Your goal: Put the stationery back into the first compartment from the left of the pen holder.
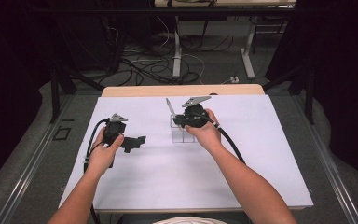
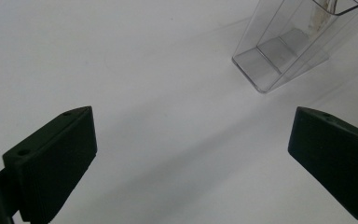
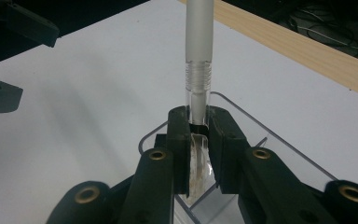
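Two grippers work over the white tabletop (image 1: 144, 186). The right gripper (image 3: 198, 123) clamps a grey pen (image 3: 199, 42) above the clear holder (image 2: 284, 51), which stands toward the far edge. The left gripper (image 2: 191, 149), jaws wide apart with nothing between them, hovers nearer the left edge.

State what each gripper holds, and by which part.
Right gripper: jaws shut on a pen, gripped near its clear lower end, above the clear container. Left gripper: open, holds nothing.
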Demonstrator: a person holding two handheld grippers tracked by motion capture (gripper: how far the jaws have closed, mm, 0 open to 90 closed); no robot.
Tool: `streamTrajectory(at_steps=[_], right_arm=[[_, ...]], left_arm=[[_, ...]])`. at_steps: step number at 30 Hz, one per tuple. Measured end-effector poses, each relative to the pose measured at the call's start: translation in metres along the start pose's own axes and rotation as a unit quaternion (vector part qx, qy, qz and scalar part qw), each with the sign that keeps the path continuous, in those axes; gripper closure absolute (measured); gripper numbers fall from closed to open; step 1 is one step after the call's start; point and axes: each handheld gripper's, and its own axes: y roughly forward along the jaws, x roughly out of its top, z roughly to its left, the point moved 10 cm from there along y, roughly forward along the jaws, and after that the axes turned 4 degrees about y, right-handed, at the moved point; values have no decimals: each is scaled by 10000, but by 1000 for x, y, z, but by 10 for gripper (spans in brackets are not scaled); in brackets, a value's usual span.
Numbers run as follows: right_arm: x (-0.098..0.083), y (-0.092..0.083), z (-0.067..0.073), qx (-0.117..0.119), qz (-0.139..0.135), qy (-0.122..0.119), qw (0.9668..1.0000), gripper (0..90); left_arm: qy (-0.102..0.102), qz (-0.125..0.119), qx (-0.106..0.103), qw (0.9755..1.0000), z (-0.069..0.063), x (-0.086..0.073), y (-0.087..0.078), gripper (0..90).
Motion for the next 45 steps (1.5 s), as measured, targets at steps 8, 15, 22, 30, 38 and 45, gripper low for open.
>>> streamTrajectory(at_steps=[8, 15, 22, 30, 38, 45], right_arm=[[0, -4, -1, -16, 20, 73, 10000, 689], [4, -20, 1, -69, 65, 17, 10000, 534], [3, -39, 2, -173, -106, -94, 9998, 457], [-6, -64, -4, -413, -226, -18, 9989, 363], [-28, -94, -21, -801, -410, 361, 9953, 168], [-51, -119, -40, -1190, -386, 688, 9898, 0]], left_arm=[[33, -27, 19, 10000, 1, 0, 0, 18], [-31, -15, 26, 10000, 2, 0, -2, 26], [-38, -58, 44, 10000, 4, 1, -3, 29], [-41, -65, 55, 10000, 5, 1, -4, 29], [-82, -115, 73, 9999, 6, 1, -6, 29], [-117, -126, 66, 9998, 7, 1, -6, 29]])
